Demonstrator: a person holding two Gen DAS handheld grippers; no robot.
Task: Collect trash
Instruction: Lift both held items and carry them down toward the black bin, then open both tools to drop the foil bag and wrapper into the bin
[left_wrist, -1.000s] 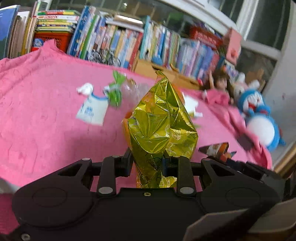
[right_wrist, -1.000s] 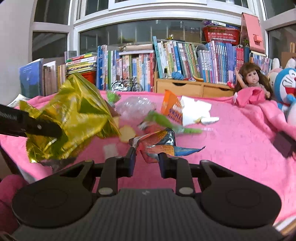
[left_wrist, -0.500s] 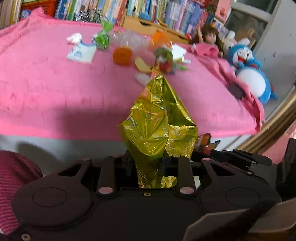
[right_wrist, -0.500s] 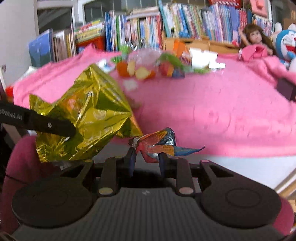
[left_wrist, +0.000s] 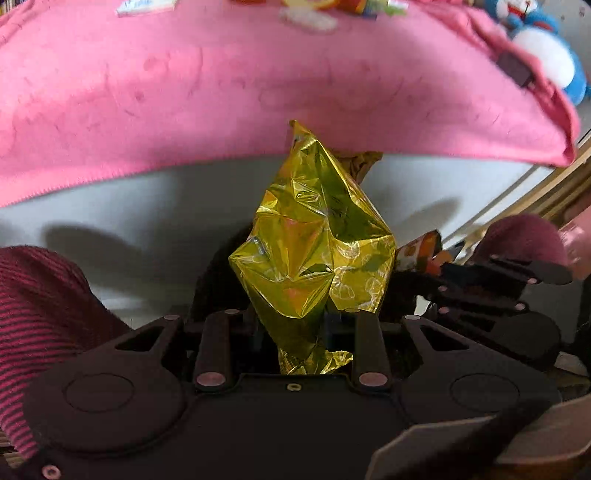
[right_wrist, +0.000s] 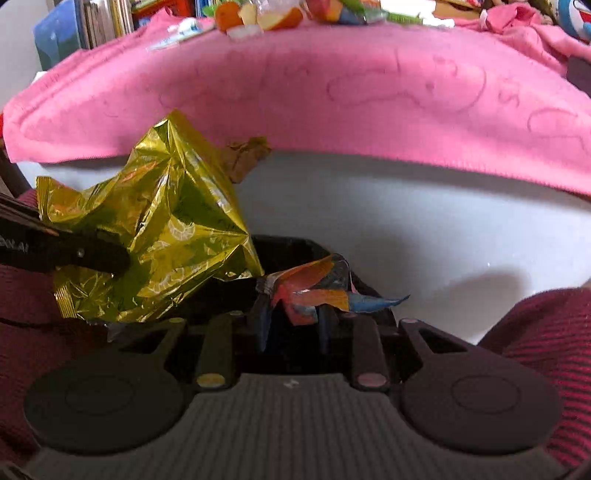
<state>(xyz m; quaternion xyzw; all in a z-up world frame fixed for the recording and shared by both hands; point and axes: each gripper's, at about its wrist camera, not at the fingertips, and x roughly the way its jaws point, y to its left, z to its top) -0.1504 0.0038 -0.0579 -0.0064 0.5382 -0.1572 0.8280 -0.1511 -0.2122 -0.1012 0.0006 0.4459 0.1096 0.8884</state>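
Note:
My left gripper (left_wrist: 291, 325) is shut on a crumpled gold foil bag (left_wrist: 314, 254), which stands up between its fingers. The same gold foil bag (right_wrist: 155, 229) fills the left of the right wrist view, with the left gripper's black finger (right_wrist: 74, 251) across it. My right gripper (right_wrist: 293, 317) is shut on a small orange and blue snack wrapper (right_wrist: 314, 291). Both bags hang below the table edge, over a dark bin (right_wrist: 295, 247) that is mostly hidden. More wrappers (right_wrist: 280, 11) lie at the far side of the pink cloth (right_wrist: 332, 92).
The white table front (right_wrist: 388, 221) rises just behind the bin. A person's knees in dark red striped trousers (right_wrist: 546, 332) flank both grippers. A brown scrap (right_wrist: 243, 155) hangs at the cloth's edge. A blue plush toy (left_wrist: 546, 48) sits at the far right.
Both grippers have pulled back off the table and dropped below its edge, each carrying its bag. The pink cloth now sits above them and the dark bin has come into view.

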